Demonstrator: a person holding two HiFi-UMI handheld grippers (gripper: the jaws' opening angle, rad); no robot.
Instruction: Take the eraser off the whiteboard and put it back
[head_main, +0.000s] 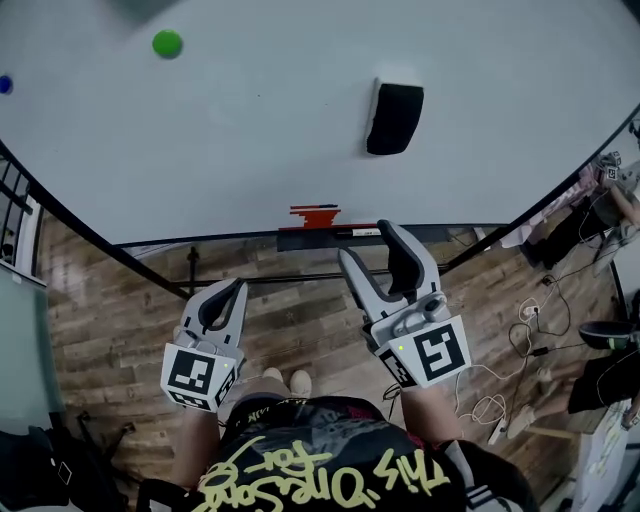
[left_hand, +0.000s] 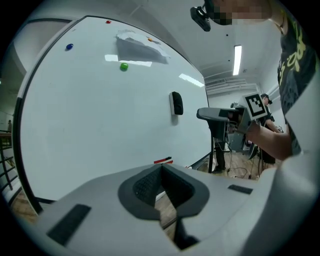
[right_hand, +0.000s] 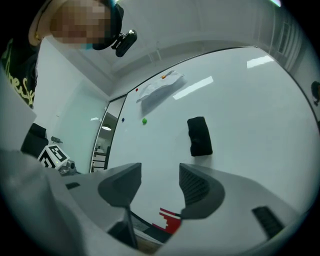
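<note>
A black eraser (head_main: 394, 117) clings to the whiteboard (head_main: 250, 130), upper right of its middle; it also shows as the eraser (right_hand: 199, 136) in the right gripper view and small as the eraser (left_hand: 175, 103) in the left gripper view. My right gripper (head_main: 371, 248) stands open below the board's lower edge, pointing up toward the eraser, nothing between its jaws. My left gripper (head_main: 234, 292) hangs lower at the left, jaws together and empty. The right gripper (right_hand: 160, 180) shows a wide gap.
Red markers (head_main: 314, 212) lie on the tray (head_main: 400, 234) under the board. A green magnet (head_main: 167, 43) and a blue magnet (head_main: 5, 84) stick at upper left. Cables (head_main: 520, 340) trail on the wooden floor at right, and a paper sheet (left_hand: 140, 46) hangs high on the board.
</note>
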